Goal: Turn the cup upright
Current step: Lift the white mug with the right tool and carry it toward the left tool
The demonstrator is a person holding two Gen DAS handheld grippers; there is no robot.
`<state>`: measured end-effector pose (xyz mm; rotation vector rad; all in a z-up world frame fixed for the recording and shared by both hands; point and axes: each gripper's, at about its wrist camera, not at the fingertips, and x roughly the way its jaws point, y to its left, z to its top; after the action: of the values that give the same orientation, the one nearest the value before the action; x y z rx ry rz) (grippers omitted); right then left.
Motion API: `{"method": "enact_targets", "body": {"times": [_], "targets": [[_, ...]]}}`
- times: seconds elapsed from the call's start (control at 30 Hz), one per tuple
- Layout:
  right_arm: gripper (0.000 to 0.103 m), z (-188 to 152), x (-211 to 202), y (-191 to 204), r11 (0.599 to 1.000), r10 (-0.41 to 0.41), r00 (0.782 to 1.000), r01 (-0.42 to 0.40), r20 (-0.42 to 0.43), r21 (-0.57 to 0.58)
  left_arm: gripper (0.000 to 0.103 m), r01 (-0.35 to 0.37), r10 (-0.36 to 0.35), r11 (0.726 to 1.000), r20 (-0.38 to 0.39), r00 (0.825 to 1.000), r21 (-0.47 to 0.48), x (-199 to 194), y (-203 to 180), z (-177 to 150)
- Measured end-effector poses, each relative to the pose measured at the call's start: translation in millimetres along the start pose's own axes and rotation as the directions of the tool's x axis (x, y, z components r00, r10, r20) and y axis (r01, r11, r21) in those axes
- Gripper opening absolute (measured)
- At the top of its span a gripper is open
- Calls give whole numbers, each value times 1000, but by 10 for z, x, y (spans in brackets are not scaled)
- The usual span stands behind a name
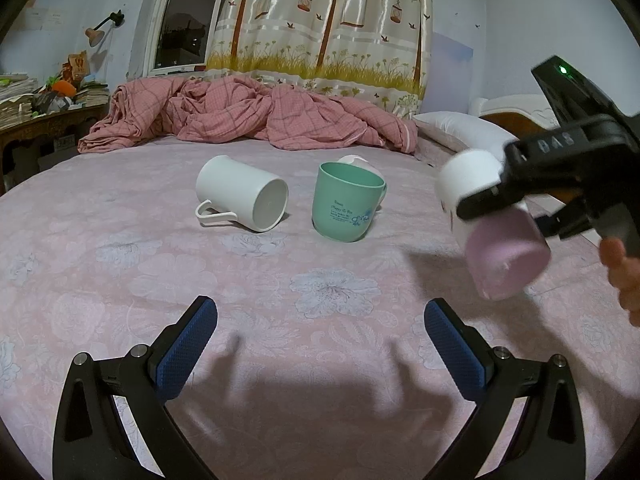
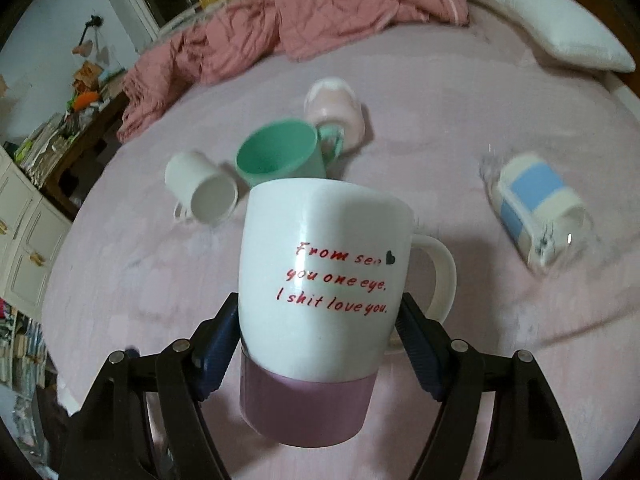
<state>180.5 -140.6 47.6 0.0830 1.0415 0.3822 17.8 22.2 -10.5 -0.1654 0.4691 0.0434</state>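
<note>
My right gripper (image 2: 320, 332) is shut on a white mug with a purple base and red writing (image 2: 320, 280), held off the bed and tilted; it also shows in the left wrist view (image 1: 492, 224), blurred, with the right gripper (image 1: 504, 208) on it. My left gripper (image 1: 320, 320) is open and empty, low over the pink bedsheet. A white cup (image 1: 244, 196) lies on its side, also in the right wrist view (image 2: 200, 192). A green cup (image 1: 346, 200) stands upright, also in the right wrist view (image 2: 280, 152).
A pale pink cup (image 2: 336, 108) lies on its side behind the green one. A blue and white cup (image 2: 536, 208) lies on its side at the right. A pink quilt (image 1: 240, 116) and a white pillow (image 2: 560, 28) lie at the back. A cluttered desk (image 1: 40, 112) stands left.
</note>
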Motion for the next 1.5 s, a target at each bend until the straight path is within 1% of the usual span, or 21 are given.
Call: {"method": "enact_targets", "body": {"times": [0.13, 0.33, 0.7, 0.83, 0.93, 1.0, 1.2, 1.27, 1.37, 1.43, 1.5], "targets": [[77, -137, 42, -40, 1000, 1, 999, -1, -52, -6, 103, 0, 0, 1000, 0, 1000, 0, 2, 0, 1], [77, -252, 235, -93, 1000, 8, 993, -6, -116, 17, 103, 1, -1, 1000, 0, 1000, -1, 2, -1, -4], [77, -330, 206, -60, 1000, -4, 997, 4, -83, -7, 103, 0, 0, 1000, 0, 1000, 0, 2, -1, -7], [77, -338, 205, -79, 1000, 3, 997, -3, -80, 2, 103, 0, 0, 1000, 0, 1000, 0, 3, -2, -5], [77, -323, 222, -60, 1000, -1, 996, 0, -85, -12, 103, 0, 0, 1000, 0, 1000, 0, 2, -1, -6], [77, -300, 257, -55, 1000, -7, 996, 5, -87, -15, 103, 0, 0, 1000, 0, 1000, 0, 2, -1, -6], [77, -188, 427, -76, 1000, -13, 998, 15, -64, 26, 103, 1, -1, 1000, 0, 1000, 0, 2, 0, -4], [77, -168, 543, -84, 999, -20, 997, 22, -74, 31, 103, 1, -1, 1000, -1, 1000, -1, 4, -2, -5], [81, -172, 710, -140, 997, -47, 995, 51, -87, 50, 103, 1, -1, 1000, -3, 1000, -2, 14, -3, -8], [81, -176, 754, -196, 996, -37, 996, 44, -86, 80, 103, 1, -1, 1000, -3, 1000, -2, 15, -3, -9], [80, -179, 755, -203, 996, -32, 996, 38, -83, 76, 103, 2, -2, 1000, -6, 1000, -2, 19, 2, -13]]}}
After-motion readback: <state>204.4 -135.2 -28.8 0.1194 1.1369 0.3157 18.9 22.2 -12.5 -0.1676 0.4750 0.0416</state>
